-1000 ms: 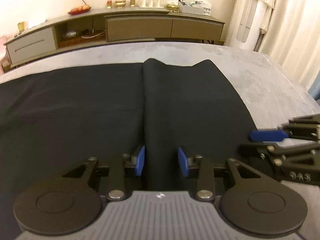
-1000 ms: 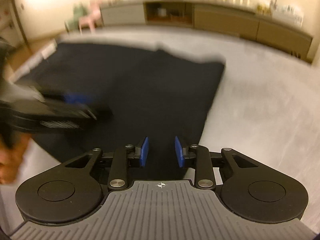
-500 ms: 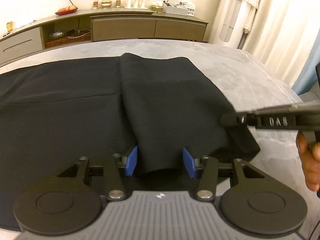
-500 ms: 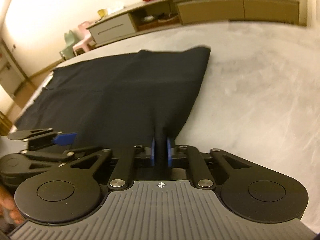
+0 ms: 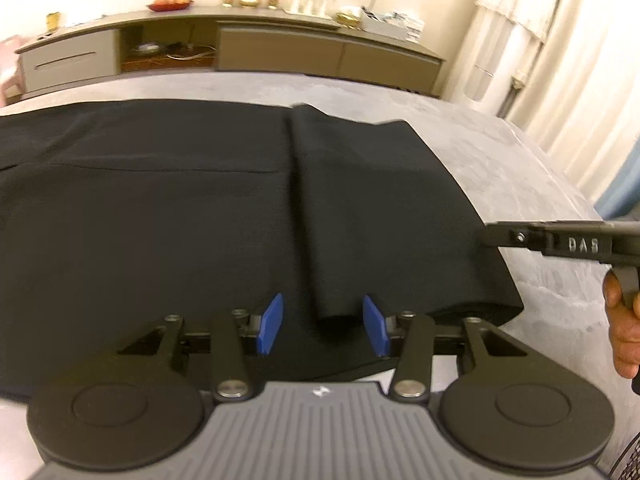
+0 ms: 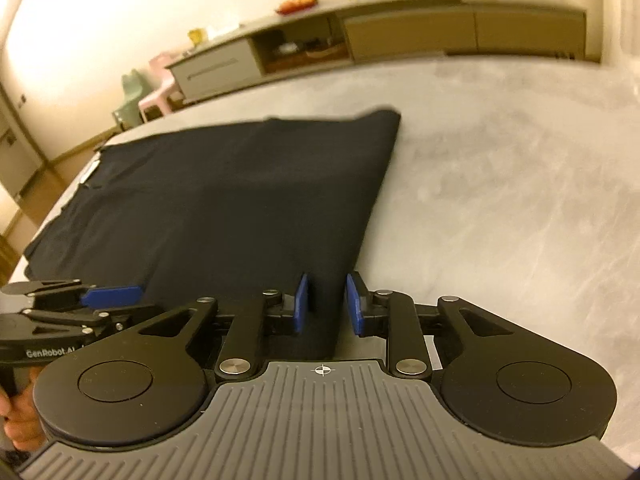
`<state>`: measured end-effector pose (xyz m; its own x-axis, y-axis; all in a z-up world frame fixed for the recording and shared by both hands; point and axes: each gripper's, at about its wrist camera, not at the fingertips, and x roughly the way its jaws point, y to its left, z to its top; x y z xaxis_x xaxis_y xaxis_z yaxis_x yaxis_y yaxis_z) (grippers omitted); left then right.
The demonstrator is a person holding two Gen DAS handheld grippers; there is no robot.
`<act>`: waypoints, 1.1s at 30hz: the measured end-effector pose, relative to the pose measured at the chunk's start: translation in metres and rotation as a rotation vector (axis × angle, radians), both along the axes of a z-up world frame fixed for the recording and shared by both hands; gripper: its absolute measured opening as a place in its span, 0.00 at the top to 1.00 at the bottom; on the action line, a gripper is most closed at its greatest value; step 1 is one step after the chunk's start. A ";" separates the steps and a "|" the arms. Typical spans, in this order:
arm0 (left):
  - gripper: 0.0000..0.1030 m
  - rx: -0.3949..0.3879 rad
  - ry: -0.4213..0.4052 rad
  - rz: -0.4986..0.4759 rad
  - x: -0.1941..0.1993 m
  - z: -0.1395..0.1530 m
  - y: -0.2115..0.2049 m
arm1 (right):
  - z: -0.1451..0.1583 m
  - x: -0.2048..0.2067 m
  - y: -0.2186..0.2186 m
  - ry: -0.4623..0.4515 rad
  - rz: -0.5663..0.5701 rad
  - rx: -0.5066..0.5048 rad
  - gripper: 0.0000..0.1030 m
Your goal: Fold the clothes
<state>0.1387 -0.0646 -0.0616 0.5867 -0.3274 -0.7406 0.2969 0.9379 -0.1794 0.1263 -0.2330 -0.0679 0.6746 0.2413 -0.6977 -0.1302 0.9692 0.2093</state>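
Note:
A black garment [image 5: 180,216] lies spread on the grey table, its right part folded over as a flap [image 5: 380,216]. My left gripper [image 5: 323,328] is open at the garment's near edge, the flap's corner between its blue pads, untouched. My right gripper [image 6: 327,304] is open, with the garment's near right corner [image 6: 324,280] lying between its pads. The garment also shows in the right wrist view [image 6: 224,208]. The right gripper appears at the right edge of the left wrist view [image 5: 560,238], and the left gripper at the lower left of the right wrist view [image 6: 80,300].
The grey table [image 6: 500,184] stretches bare to the right of the garment. A long low sideboard [image 5: 240,48] with small items stands against the far wall. Curtains [image 5: 580,60] hang at the right. Small chairs [image 6: 152,92] stand far left.
My right gripper was shut on the garment's corner half a second ago and has now opened. The left gripper stays open and has shifted slightly along the near edge.

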 end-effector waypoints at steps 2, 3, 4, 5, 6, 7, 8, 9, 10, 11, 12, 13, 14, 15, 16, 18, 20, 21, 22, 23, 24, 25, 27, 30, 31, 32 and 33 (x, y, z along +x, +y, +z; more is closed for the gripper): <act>0.55 0.004 -0.013 0.058 -0.004 0.008 0.023 | -0.007 0.003 0.016 0.035 0.035 -0.178 0.74; 0.54 0.008 -0.020 0.095 -0.006 0.013 0.037 | -0.012 0.003 0.023 0.026 0.049 -0.254 0.64; 0.53 0.012 -0.027 0.132 -0.008 0.017 0.051 | -0.012 0.003 0.029 0.010 0.046 -0.321 0.58; 0.52 0.015 -0.035 0.170 -0.010 0.022 0.065 | -0.008 0.004 0.031 0.000 0.039 -0.345 0.56; 0.51 0.014 -0.042 0.210 -0.013 0.028 0.081 | -0.005 0.004 0.033 -0.011 0.031 -0.362 0.56; 0.48 -0.002 -0.048 0.263 -0.015 0.034 0.103 | 0.001 0.005 0.032 -0.023 0.023 -0.342 0.56; 0.45 -0.028 -0.051 0.325 -0.018 0.040 0.128 | 0.007 0.005 0.031 -0.037 0.015 -0.317 0.54; 0.44 -0.075 -0.045 0.401 -0.022 0.045 0.157 | 0.012 0.005 0.031 -0.047 0.009 -0.294 0.53; 0.43 -0.144 -0.030 0.484 -0.027 0.047 0.189 | 0.017 0.004 0.032 -0.057 0.003 -0.272 0.53; 0.42 -0.222 -0.016 0.570 -0.033 0.047 0.221 | 0.021 0.004 0.033 -0.065 0.000 -0.258 0.51; 0.42 -0.321 0.000 0.663 -0.041 0.045 0.253 | 0.024 0.004 0.036 -0.070 0.002 -0.248 0.51; 0.42 -0.414 0.013 0.747 -0.048 0.042 0.283 | 0.025 0.004 0.039 -0.074 0.007 -0.242 0.51; 0.42 -0.485 0.022 0.807 -0.054 0.040 0.306 | 0.026 0.004 0.043 -0.077 0.014 -0.242 0.49; 0.41 -0.542 0.026 0.855 -0.060 0.035 0.324 | 0.026 0.005 0.047 -0.080 0.021 -0.242 0.47; 0.41 -0.599 0.030 0.903 -0.066 0.030 0.343 | 0.027 0.004 0.052 -0.082 0.029 -0.244 0.46; 0.38 -0.661 0.038 0.967 -0.072 0.022 0.369 | 0.027 0.003 0.062 -0.084 0.045 -0.251 0.44; 0.34 -0.687 0.047 1.009 -0.072 0.015 0.386 | 0.026 0.004 0.072 -0.087 0.061 -0.257 0.43; 0.34 -0.689 0.060 1.014 -0.069 0.010 0.390 | 0.026 0.005 0.073 -0.090 0.064 -0.258 0.41; 0.33 -0.690 0.074 1.019 -0.066 0.005 0.394 | 0.026 0.006 0.076 -0.092 0.064 -0.259 0.40; 0.30 -0.691 0.082 1.022 -0.062 0.001 0.397 | 0.025 0.007 0.079 -0.094 0.064 -0.259 0.39; 0.29 -0.693 0.075 1.019 -0.057 -0.001 0.399 | 0.024 0.009 0.081 -0.093 0.061 -0.258 0.38; 0.31 -0.696 0.067 1.017 -0.052 -0.003 0.400 | 0.023 0.011 0.082 -0.092 0.058 -0.256 0.38; 0.30 -0.701 0.053 1.012 -0.042 -0.007 0.403 | 0.021 0.012 0.084 -0.089 0.051 -0.256 0.38; 0.30 -0.708 0.031 1.005 -0.026 -0.013 0.408 | 0.018 0.015 0.087 -0.082 0.052 -0.262 0.38; 0.30 -0.712 0.024 1.004 -0.021 -0.015 0.410 | 0.017 0.016 0.088 -0.079 0.052 -0.265 0.37; 0.30 -0.719 0.016 1.007 -0.016 -0.019 0.413 | 0.016 0.017 0.088 -0.076 0.053 -0.267 0.37; 0.30 -0.718 0.004 1.016 -0.012 -0.020 0.414 | 0.016 0.018 0.090 -0.076 0.053 -0.270 0.37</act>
<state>0.1267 0.3498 -0.0812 0.8097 -0.0583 -0.5839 -0.5069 0.4318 -0.7461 0.1446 -0.1435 -0.0519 0.7188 0.0898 -0.6894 -0.1871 0.9800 -0.0674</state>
